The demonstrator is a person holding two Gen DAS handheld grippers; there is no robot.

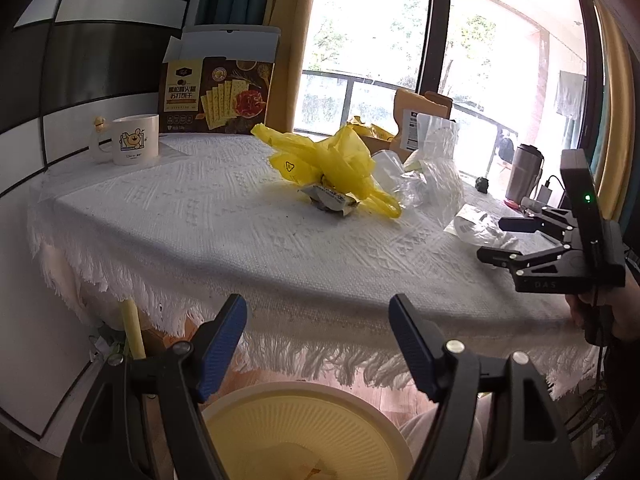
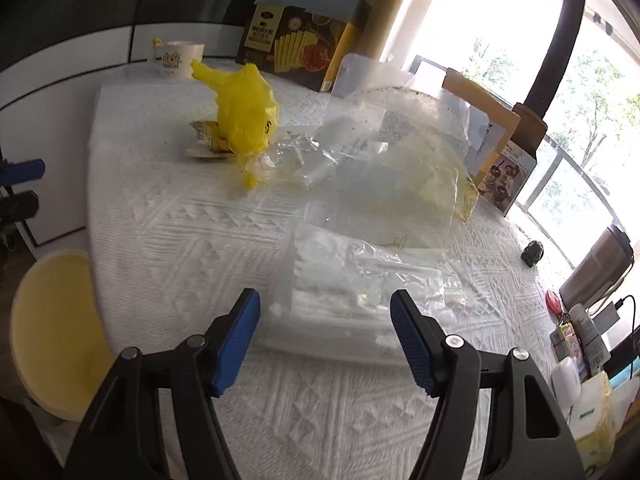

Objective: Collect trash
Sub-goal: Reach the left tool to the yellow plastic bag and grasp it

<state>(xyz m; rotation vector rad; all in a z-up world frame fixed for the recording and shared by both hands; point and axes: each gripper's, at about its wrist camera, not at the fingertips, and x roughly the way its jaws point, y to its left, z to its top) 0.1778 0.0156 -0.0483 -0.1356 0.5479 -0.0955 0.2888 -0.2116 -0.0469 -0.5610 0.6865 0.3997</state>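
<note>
Right wrist view has the right gripper (image 2: 324,320) spread wide with nothing in it, hovering over a flat clear wrapper (image 2: 360,292) near the table's (image 2: 180,240) front edge, probably lining up a grab. Its long side seems to run roughly along that edge. Left gripper (image 1: 318,336) hangs apart and empty off the edge, above the yellow bin (image 1: 304,432), I'd guess ready for the drop.

1. The tablecloth (image 1: 224,216) is seen as white woven cloth, rough and patterned, with a fringed edge.
2. The yellow bag (image 1: 332,160) is thin, crumpled plastic.
3. The clear bags (image 2: 384,152) are glossy, see-through film.
4. The mug (image 1: 134,139) is glazed and smooth.
5. The cracker box (image 1: 218,94) is printed cardboard.
</note>
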